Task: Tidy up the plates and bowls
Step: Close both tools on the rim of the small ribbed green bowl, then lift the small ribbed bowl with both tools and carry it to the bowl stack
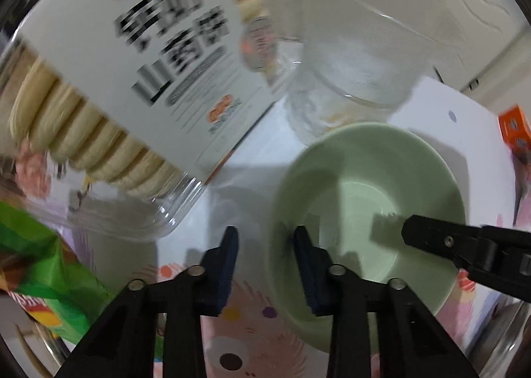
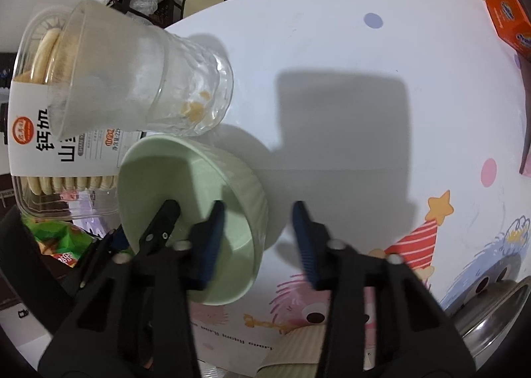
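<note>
Pale green glazed ceramic bowl (image 2: 195, 212) straddled at its rim by both spread left tongs (image 1: 265, 245) and right tongs (image 2: 255, 228); likely stiff, slippery, breakable: pinch rim wall.

Both the left gripper (image 1: 265, 245) and right gripper (image 2: 255, 228) have black angular plastic arms, silver pivot screws, and ribbed dark-blue finger pads (image 1: 229, 265).

The left wrist view sits low and close, looking forward along its jaws across the desk (image 1: 441, 102) at the green bowl (image 1: 365, 192) and the biscuit box (image 1: 109, 79). The right wrist view looks down from higher on the desk (image 2: 332, 46). Both share the green bowl (image 2: 186, 185), glass cup (image 2: 139, 79), biscuit box (image 2: 36, 152) and orange carton (image 2: 511, 19).
</note>
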